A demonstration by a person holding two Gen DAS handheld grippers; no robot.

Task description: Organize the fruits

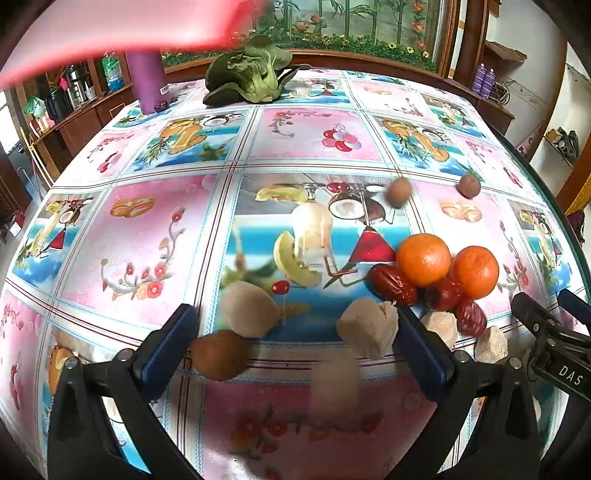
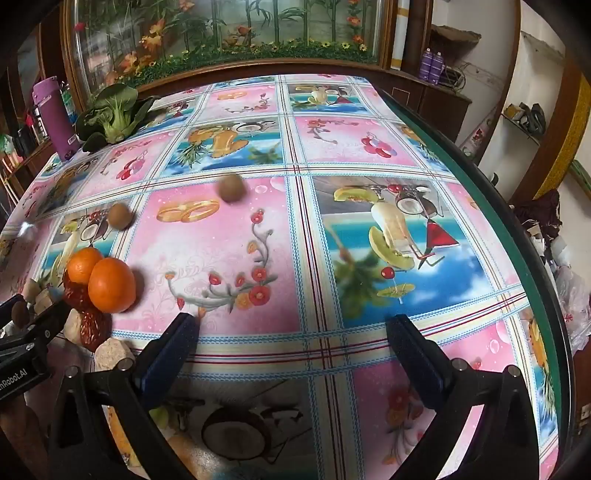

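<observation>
In the left wrist view, my left gripper [image 1: 295, 314] is open, low over the fruit-print tablecloth [image 1: 147, 240]. Two pale peeled lumps [image 1: 247, 310] [image 1: 369, 328], a brown round fruit [image 1: 218, 354] and a blurred pale thing [image 1: 336, 380] lie between its jaws, none gripped. To the right are two oranges [image 1: 423, 258] [image 1: 474, 271], red dates [image 1: 391, 284] and more pale lumps [image 1: 439, 325]. Two small brown fruits [image 1: 399, 190] [image 1: 469, 184] lie farther back. My right gripper [image 2: 291, 319] is open over bare cloth, with the oranges [image 2: 110, 284] and dates [image 2: 92, 325] to its left.
A bok choy [image 1: 251, 74] and a purple bottle [image 1: 147, 81] stand at the table's far edge. A blurred red-pink shape [image 1: 110, 29] crosses the top left of the left wrist view. The table's green rim [image 2: 517, 236] runs along the right. Shelves and a painted panel stand behind.
</observation>
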